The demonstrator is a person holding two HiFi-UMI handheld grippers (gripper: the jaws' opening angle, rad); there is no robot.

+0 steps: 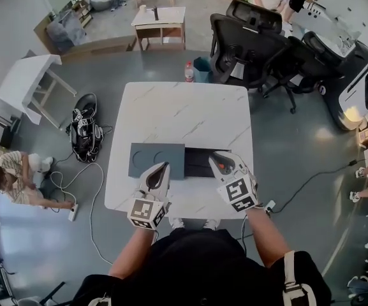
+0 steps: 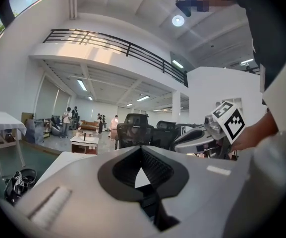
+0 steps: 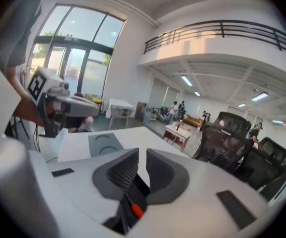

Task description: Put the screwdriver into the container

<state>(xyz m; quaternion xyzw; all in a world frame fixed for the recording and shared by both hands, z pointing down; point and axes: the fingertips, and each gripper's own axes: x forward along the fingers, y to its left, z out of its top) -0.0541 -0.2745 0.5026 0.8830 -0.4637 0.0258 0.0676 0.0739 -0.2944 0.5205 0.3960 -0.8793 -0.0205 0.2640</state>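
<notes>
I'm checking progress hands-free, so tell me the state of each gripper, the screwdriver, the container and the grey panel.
Left gripper: jaws together, empty.
Right gripper: jaws slightly apart, pads pressing nothing.
Screwdriver: orange part shows low behind the right jaws; gripped or lying below, unclear.
Container: black, uncovered, on the table.
Grey panel: flat on the table beside the container.

The person wears a black short-sleeved top [image 1: 196, 260] and white shoes [image 1: 177, 223]. The left hand-held gripper [image 1: 166, 166] and right hand-held gripper [image 1: 215, 157] are pale grey shells with black ribbed pads [image 3: 157, 168] and black-and-white marker cubes [image 1: 147, 213].
</notes>
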